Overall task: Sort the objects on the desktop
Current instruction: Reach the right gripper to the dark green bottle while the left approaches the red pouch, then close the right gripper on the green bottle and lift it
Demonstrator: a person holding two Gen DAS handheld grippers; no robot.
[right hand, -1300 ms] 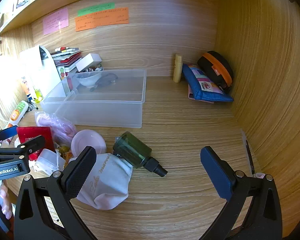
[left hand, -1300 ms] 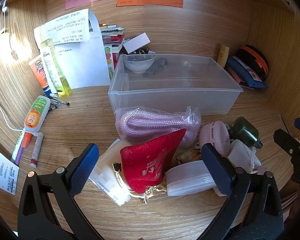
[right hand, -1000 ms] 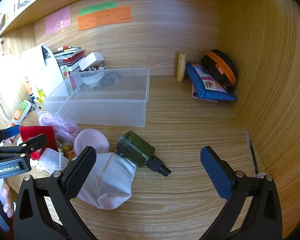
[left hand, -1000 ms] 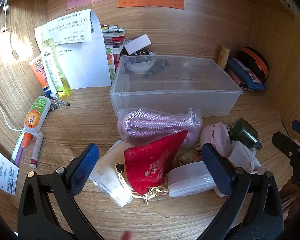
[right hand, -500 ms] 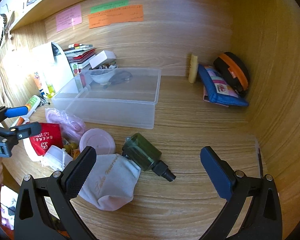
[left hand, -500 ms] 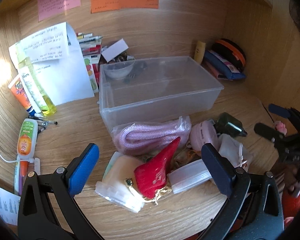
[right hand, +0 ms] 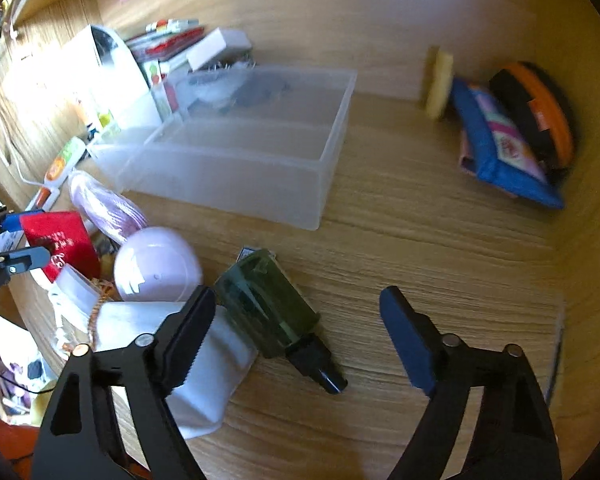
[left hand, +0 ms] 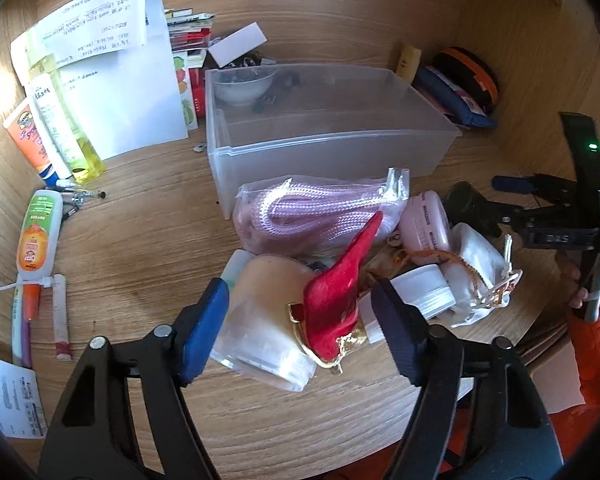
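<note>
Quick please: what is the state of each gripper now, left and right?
Left gripper: jaws closing around the red pouch, not yet pressing it.
Right gripper: jaws closing around the green bottle, holding nothing yet.

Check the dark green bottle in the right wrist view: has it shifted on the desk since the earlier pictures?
No. The dark green bottle lies at the same spot before the clear bin's near corner, cap toward the camera; only the view moved closer.

Left gripper [left hand: 300,320] and right gripper [right hand: 298,330]: black plastic frames with silver rivets and blue-padded fingers [left hand: 204,332]. An orange sleeve [left hand: 592,348] shows beside the left gripper's frame.
</note>
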